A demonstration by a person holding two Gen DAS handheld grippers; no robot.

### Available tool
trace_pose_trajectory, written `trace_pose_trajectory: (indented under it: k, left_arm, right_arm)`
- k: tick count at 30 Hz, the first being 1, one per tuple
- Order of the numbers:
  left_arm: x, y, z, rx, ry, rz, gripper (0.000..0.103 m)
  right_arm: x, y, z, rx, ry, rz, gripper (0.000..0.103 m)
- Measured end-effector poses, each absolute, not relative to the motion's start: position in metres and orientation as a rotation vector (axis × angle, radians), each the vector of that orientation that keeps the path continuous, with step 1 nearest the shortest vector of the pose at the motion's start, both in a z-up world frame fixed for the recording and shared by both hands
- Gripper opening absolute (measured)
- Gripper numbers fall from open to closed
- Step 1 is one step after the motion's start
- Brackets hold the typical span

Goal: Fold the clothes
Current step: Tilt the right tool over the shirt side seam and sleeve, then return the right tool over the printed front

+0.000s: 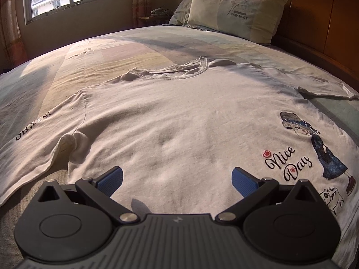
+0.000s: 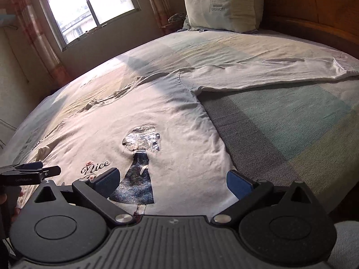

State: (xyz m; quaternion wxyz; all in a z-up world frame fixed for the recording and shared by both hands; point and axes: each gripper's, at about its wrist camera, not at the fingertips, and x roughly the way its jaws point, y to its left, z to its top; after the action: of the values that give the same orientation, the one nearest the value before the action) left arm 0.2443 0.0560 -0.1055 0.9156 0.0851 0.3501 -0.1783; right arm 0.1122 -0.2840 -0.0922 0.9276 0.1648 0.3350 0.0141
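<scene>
White shirt [image 1: 170, 121] spread flat on bed [image 1: 139, 44]; left claw [image 1: 177, 180], right claw [image 2: 171, 180] held apart, empty. Sheet likely pinched with hem.

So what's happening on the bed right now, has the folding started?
Not yet, by the look of it. A white long-sleeved shirt lies spread flat, print side up, on the bed, both sleeves stretched out to the sides. The person holds the left gripper and the right gripper low over the hem end, jaws wide open, gripping nothing. A pillow leans against the headboard beyond.
</scene>
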Motion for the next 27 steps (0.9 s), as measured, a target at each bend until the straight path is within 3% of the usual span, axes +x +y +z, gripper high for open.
trace_pose_trajectory:
  k: [12, 27]
  left_arm:
    - [0.232, 0.045, -0.118, 0.206, 0.740, -0.412, 0.102]
    - [0.199, 0.060, -0.121, 0.125, 0.708, -0.339, 0.102]
  right_arm:
    - [0.117, -0.221, -0.125, 0.028, 0.720, 0.013, 0.103]
    - [0.102, -0.218, -0.138, 0.016, 0.573, -0.003, 0.103]
